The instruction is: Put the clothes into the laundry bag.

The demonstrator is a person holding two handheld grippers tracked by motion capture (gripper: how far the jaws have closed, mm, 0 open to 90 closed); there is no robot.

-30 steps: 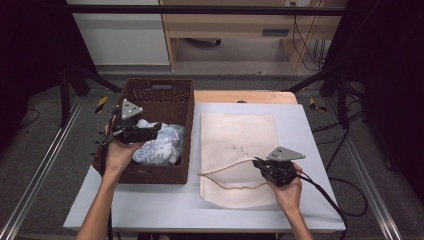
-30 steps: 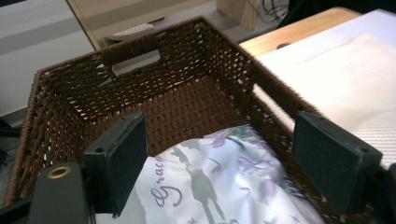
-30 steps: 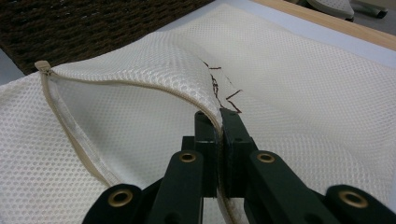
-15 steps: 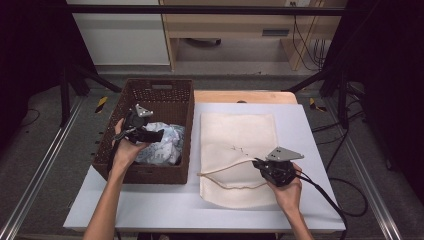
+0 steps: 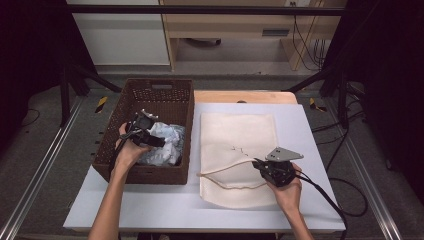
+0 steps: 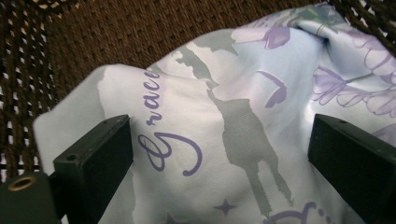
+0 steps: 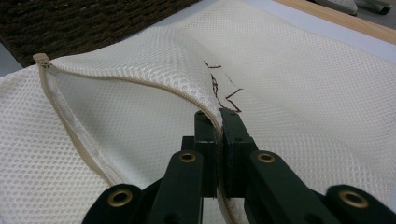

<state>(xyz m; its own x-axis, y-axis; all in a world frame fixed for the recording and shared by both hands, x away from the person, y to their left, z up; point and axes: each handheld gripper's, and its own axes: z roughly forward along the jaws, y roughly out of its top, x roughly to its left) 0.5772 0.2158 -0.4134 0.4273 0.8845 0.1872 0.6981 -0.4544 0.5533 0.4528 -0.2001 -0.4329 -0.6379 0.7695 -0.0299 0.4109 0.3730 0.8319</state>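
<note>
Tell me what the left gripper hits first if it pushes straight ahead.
Most likely the pale printed cloth in the wicker basket: it lies right between the left gripper's open jaws, though depth is unclear.

The high view looks forward and down over the whole desk [image 5: 300, 125]; the left gripper view sits close above printed cloth [image 6: 224, 130] in the basket [image 5: 165, 90]; the right gripper view skims the mesh bag [image 7: 303, 93], basket beyond

Left gripper [image 6: 219, 154] fingers spread wide; right gripper [image 7: 219, 123] fingers pinched together.
</note>
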